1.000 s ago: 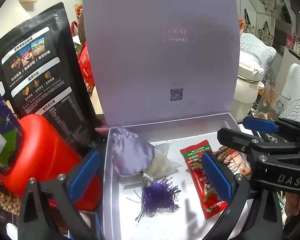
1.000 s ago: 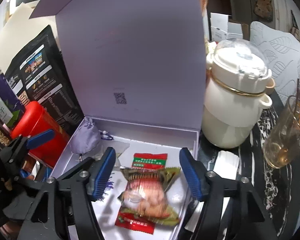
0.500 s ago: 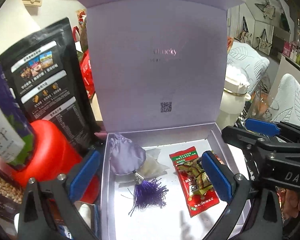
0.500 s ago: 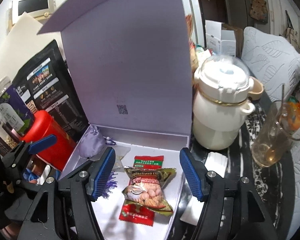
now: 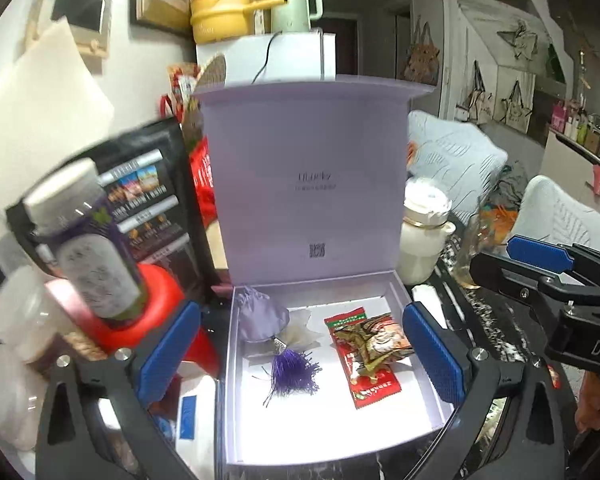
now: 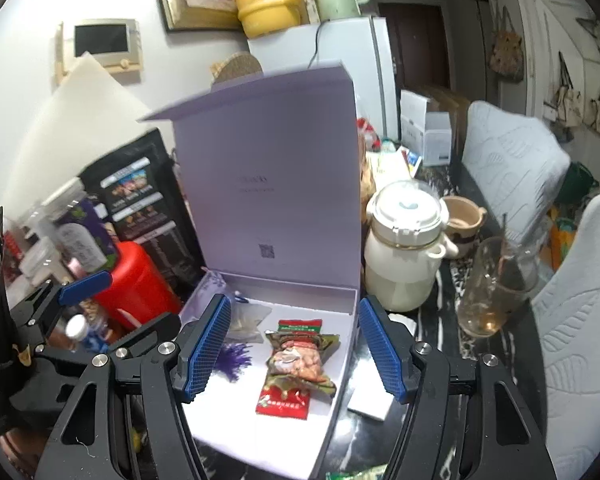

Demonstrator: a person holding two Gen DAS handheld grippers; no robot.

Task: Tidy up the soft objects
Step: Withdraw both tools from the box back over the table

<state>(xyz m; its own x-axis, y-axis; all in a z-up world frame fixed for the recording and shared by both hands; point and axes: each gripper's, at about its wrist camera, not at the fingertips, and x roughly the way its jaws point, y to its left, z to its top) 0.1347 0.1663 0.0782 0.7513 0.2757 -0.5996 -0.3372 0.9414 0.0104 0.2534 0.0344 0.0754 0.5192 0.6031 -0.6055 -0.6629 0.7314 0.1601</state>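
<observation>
From the left wrist, we are looking down into a lilac box [image 5: 416, 296] whose lid is standing upright at the back. Its left wall is sitting just beside a red container [image 5: 168, 292] and a black pouch [image 5: 156, 184]; its right wall is facing dark tabletop and a cream pot [image 5: 422, 248]. The front half of the box floor is lying bare. Our left gripper [image 5: 298, 350] is hanging above the box, jaws spread and gripping nothing. Between and beyond its pads are lying a lilac drawstring pouch [image 5: 260, 318] with a purple tassel [image 5: 292, 372], a crumpled white sachet beside it, and a red snack packet [image 5: 370, 384] with a green-edged nut packet [image 5: 374, 340] lying across it.

From the right wrist, our right gripper [image 6: 294, 346] is hovering likewise, jaws parted and empty. The nut packet [image 6: 300, 362] is sitting on the red one [image 6: 286, 400], centred between the pads but below them. A glass [image 6: 490, 284] is standing right of the cream pot [image 6: 402, 256], well apart from the box [image 6: 346, 344].
</observation>
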